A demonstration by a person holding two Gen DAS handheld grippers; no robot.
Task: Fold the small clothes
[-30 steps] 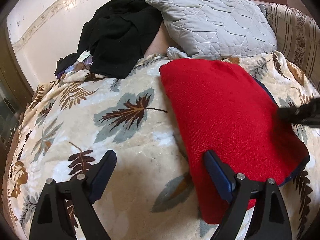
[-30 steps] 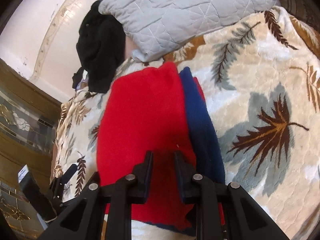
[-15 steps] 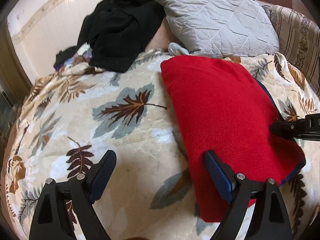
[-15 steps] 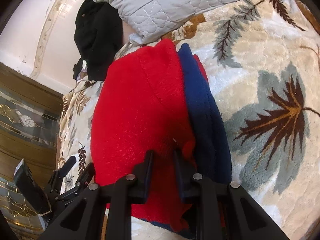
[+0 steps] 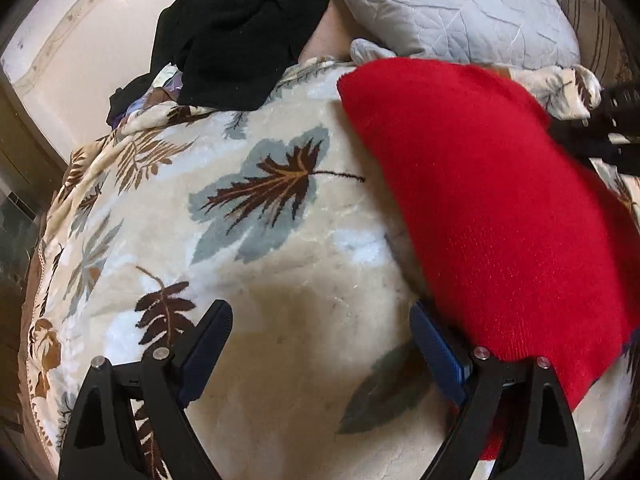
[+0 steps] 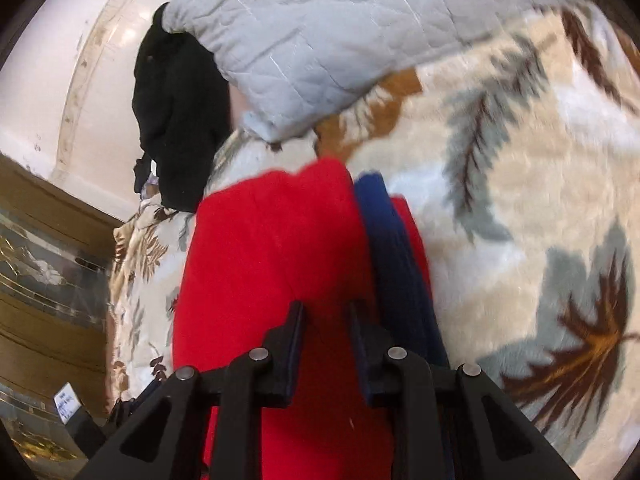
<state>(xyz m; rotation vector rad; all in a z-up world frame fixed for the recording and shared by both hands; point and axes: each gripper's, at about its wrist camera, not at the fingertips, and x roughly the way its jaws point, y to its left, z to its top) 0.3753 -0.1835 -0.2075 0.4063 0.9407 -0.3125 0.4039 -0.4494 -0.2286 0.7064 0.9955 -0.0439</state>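
Observation:
A folded red knit garment (image 5: 492, 200) with a dark blue layer (image 6: 396, 264) inside lies on the leaf-patterned blanket (image 5: 280, 272). My left gripper (image 5: 320, 344) is open, its right finger (image 5: 436, 352) against the garment's near left edge and partly under it. My right gripper (image 6: 326, 320) is shut on the red fabric (image 6: 276, 264) at the garment's right side and lifts that side off the blanket. It shows as a dark blurred shape in the left wrist view (image 5: 600, 128).
A grey quilted pillow (image 5: 460, 4) lies behind the garment. A heap of black clothes (image 5: 240, 28) lies at the back left. The blanket drops off at the left toward a wooden cabinet (image 6: 44, 272).
My right gripper has raised the garment's right side, so the red fabric bulges higher. The left gripper has moved closer and lower at the garment's near edge and stays open.

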